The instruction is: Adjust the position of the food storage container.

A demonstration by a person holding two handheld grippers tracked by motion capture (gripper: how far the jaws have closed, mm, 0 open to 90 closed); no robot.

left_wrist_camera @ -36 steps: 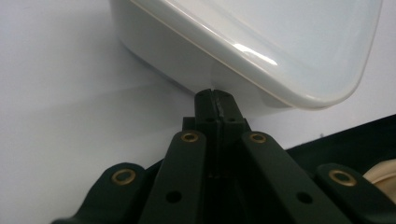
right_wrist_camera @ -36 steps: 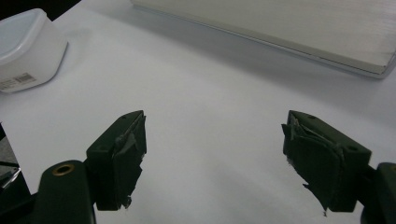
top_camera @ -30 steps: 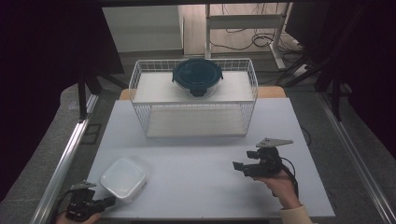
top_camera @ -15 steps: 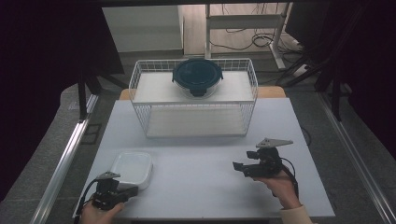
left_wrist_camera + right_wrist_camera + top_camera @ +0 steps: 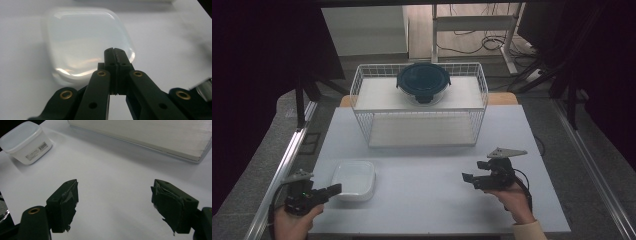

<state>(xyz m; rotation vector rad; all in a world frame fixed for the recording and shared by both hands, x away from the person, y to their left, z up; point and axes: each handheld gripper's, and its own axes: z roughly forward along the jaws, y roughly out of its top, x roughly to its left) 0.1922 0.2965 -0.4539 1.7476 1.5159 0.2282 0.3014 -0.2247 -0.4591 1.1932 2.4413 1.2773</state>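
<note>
A: Where is the white tub [image 5: 354, 179]?

B: On the worktop [image 5: 427, 200], well in front of the wire basket [image 5: 419, 110], toward its left end, lid on.

A: And the left hand-held gripper [image 5: 333, 189]?

B: Just beside the tub, at its near left corner. In its own view the jaws are pressed together with nothing between them, tips over the tub's near edge; I cannot tell whether they touch it.

A: The right hand-held gripper [image 5: 468, 178]?

B: In front of the basket's right end, well apart from the tub, jaws standing wide and empty.

A: Anything on the basket?

B: A round dark-lidded bowl [image 5: 423, 82] sits on its upper shelf.
</note>
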